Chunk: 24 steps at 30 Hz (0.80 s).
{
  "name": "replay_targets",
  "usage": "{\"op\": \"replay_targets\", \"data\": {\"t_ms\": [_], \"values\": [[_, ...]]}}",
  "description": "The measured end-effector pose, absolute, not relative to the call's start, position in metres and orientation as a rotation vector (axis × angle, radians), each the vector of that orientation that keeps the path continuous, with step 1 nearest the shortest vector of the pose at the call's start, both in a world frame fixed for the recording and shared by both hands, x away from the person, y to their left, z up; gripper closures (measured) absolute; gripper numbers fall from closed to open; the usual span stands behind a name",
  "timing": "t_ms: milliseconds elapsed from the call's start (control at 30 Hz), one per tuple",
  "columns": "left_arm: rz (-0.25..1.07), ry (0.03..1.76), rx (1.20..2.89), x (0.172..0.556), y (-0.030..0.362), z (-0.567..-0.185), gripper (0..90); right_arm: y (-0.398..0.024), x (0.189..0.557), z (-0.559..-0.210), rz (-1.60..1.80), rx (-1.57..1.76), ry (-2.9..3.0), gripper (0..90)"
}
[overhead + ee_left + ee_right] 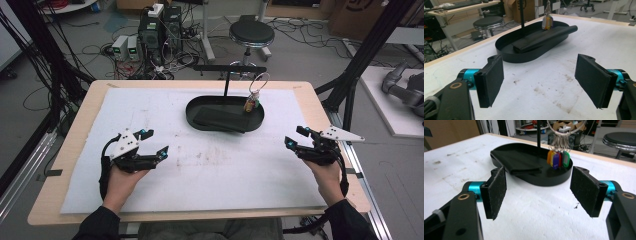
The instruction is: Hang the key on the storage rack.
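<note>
A black oval tray [191,114] [506,53] [549,182] sits on the white mat past the table's middle. In it lies a folded black item [220,120] [541,38] [521,161]. A thin black stand [227,75] rises from the tray, and from it hangs a metal ring [260,80] [564,131] with several coloured key tags [251,103] [547,22] [558,158]. My left gripper [155,142] [539,80] is at the near left, open and empty. My right gripper [296,136] [539,192] is at the near right, also open and empty, facing the tray.
The white mat [210,165] covers most of the wooden table [75,130]. Behind the table stand a round black stool [251,34], computer boxes [160,27] and tangled cables on the floor. Black frame posts [365,50] rise at both sides.
</note>
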<state>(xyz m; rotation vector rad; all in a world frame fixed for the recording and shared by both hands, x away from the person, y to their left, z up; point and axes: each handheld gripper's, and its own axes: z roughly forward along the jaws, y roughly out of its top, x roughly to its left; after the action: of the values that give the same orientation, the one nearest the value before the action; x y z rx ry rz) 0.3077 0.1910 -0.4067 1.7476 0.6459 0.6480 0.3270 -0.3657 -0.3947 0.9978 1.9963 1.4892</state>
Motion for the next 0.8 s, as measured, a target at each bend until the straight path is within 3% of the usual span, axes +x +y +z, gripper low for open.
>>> {"op": "replay_targets", "data": {"t_ms": [800], "values": [[0.681, 0.689, 1.752, 0.306, 0.204, -0.416, 23.3, -0.371, 0.329, -0.415, 1.395, 1.058, 2.003, 22.9]]}}
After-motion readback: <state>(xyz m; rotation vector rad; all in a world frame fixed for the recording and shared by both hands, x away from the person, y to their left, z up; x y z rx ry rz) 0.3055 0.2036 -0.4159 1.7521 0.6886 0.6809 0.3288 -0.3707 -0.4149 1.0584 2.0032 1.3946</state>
